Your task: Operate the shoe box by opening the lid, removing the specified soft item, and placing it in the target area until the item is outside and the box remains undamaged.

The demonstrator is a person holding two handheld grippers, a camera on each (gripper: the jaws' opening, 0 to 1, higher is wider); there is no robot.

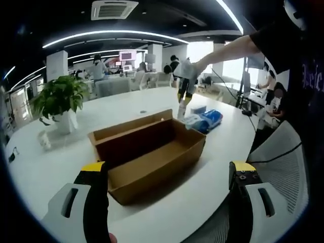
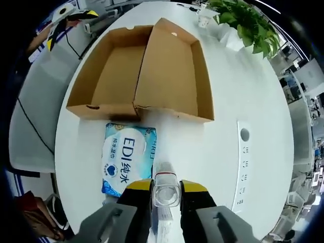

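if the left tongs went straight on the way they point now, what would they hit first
Most likely the open cardboard shoe box: its near corner lies between and just beyond the open left tongs on the white table. Depth is hard to judge, so they might pass over the rim.

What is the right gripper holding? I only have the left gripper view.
Observer: A small clear item, pinched between the right gripper's jaws. I cannot tell what it is.
Operator: And the blue pack by the box?
Observer: The pack lies flat on the table, close to the box, and is printed "EDI".
Operator: Anything left inside?
Observer: No. The box's whole floor shows bare, and the lid lies open beside it.
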